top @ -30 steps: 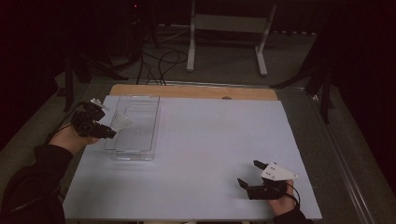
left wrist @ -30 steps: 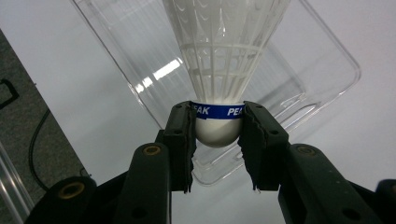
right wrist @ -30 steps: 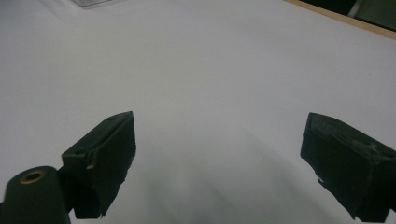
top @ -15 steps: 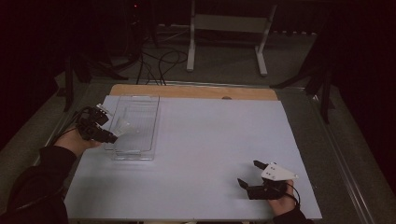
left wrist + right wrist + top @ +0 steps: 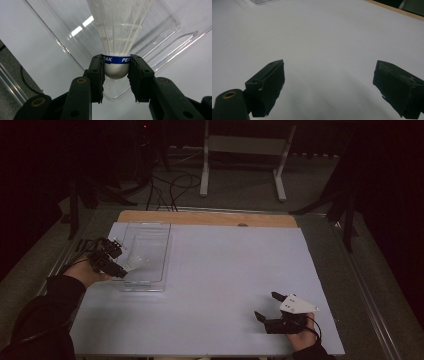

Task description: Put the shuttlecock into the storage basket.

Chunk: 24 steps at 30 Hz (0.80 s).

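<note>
Pinching shuttlecock [image 5: 117,37] by its cork: left gripper [image 5: 116,72], over clear tray [image 5: 145,255] | right gripper [image 5: 332,87]: spread, empty, above white worktop [image 5: 220,270]

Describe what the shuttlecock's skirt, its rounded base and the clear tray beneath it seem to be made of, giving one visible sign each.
Shuttlecock skirt: probably white nylon or plastic, moulded in thin ribs and cross-bands, slightly translucent.
Rounded base: smooth matt white, perhaps coated cork or foam; a blue printed band circles it.
Clear tray: glossy transparent plastic, with bright glints and the white table showing through.
</note>
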Motion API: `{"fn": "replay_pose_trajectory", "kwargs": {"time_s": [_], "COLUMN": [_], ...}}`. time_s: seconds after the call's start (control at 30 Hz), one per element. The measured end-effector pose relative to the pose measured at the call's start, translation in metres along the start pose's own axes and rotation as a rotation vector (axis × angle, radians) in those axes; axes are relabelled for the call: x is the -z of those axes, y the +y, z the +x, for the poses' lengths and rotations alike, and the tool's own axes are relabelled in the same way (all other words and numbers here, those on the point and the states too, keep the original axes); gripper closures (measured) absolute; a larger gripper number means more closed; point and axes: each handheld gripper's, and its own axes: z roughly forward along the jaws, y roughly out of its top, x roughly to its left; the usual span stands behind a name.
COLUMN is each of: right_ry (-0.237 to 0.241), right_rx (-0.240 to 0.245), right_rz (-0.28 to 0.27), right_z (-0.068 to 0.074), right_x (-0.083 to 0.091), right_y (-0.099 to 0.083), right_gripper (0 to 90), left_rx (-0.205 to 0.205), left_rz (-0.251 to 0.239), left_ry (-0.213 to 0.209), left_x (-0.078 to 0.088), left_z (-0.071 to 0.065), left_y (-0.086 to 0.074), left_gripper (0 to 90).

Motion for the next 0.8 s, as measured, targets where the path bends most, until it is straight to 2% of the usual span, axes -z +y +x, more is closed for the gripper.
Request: {"fn": "replay_pose_trajectory", "kwargs": {"time_s": [0.13, 0.2, 0.23, 0.53, 0.57, 0.67, 0.8], "right_ry": [0.0, 0.001, 0.001, 0.001, 0.0, 0.005, 0.003], "right_rx": [-0.001, -0.001, 0.0, 0.0, 0.001, -0.006, -0.005], "right_rz": [0.0, -0.001, -0.002, -0.002, 0.006, 0.006, 0.004], "right_z": [0.0, 0.0, 0.0, 0.0, 0.0, 0.0, 0.0], "right_x": [0.0, 0.0, 0.0, 0.0, 0.0, 0.0, 0.0], "right_y": [0.0, 0.0, 0.0, 0.0, 0.0, 0.0, 0.0], "right_gripper": [10.2, 10.2, 10.2, 10.2, 10.5, 10.5, 10.5], "left_rx": [-0.004, 0.0, -0.007, -0.018, -0.018, -0.028, -0.015], "left_rz": [0.011, 0.026, 0.048, 0.084, 0.099, 0.098, 0.099], "left_ry": [0.006, 0.028, 0.047, 0.054, 0.055, 0.052, 0.063], "left_x": [-0.001, -0.002, -0.003, -0.008, -0.008, -0.008, -0.007], "left_z": [-0.001, -0.001, -0.001, -0.006, -0.006, -0.008, -0.007], "left_y": [0.003, 0.005, 0.007, 0.013, 0.013, 0.014, 0.015], "left_gripper": [66.2, 66.2, 66.1, 66.0, 65.6, 65.6, 63.7]}}
